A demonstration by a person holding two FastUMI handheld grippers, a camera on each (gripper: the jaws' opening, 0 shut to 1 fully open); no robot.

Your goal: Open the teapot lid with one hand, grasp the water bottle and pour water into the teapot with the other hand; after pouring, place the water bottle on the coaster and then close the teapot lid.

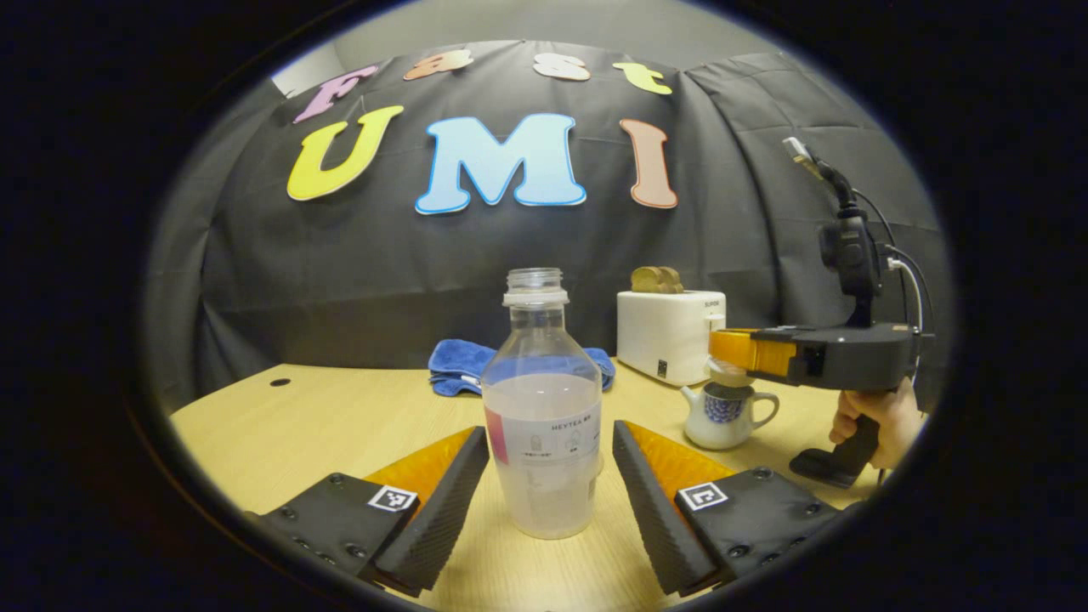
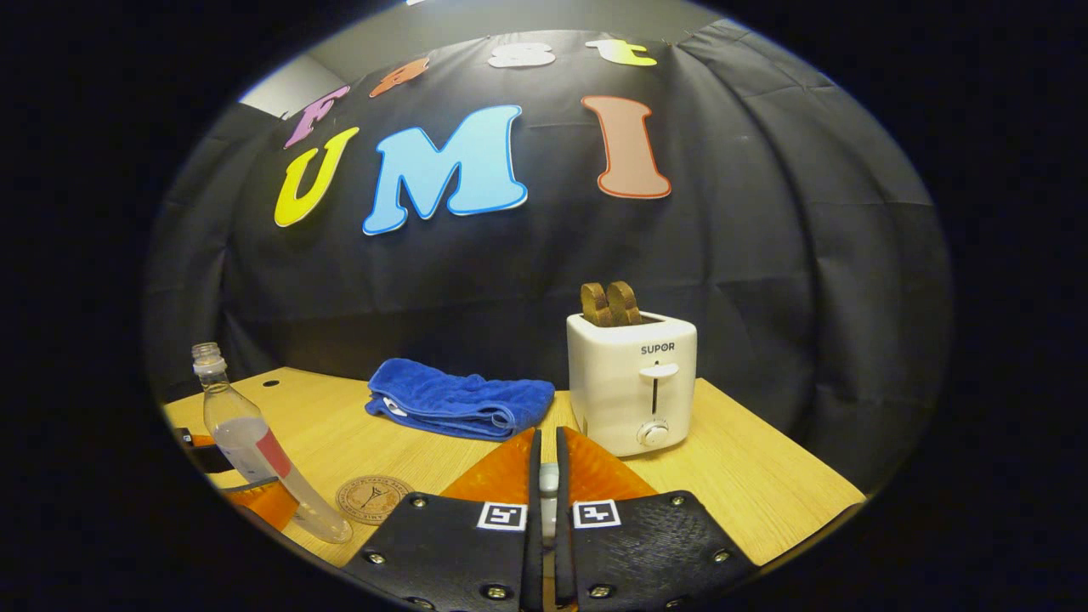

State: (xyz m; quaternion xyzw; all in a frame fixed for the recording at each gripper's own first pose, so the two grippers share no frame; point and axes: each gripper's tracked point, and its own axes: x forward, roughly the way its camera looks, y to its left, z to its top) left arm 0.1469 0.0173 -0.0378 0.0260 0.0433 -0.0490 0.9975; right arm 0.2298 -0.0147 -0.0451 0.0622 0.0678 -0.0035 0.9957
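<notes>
A clear uncapped water bottle (image 1: 544, 408), about half full, stands on the table between the fingers of my left gripper (image 1: 551, 433). The jaws are open, with a small gap on the right side. At the right, the white and blue teapot (image 1: 722, 416) stands open. My right gripper (image 1: 721, 348), held by a hand (image 1: 875, 421), is shut on the teapot lid (image 1: 729, 371) just above the pot. In the right gripper view my right gripper (image 2: 546, 438) is shut, with a sliver of the lid (image 2: 549, 480) between its fingers. The bottle (image 2: 255, 450) and a round coaster (image 2: 374, 497) lie to the left.
A white toaster (image 2: 633, 382) with two bread slices stands at the back of the wooden table (image 2: 748, 476). A folded blue towel (image 2: 459, 399) lies to its left. The toaster (image 1: 671, 336) and the towel (image 1: 459, 365) sit behind the bottle.
</notes>
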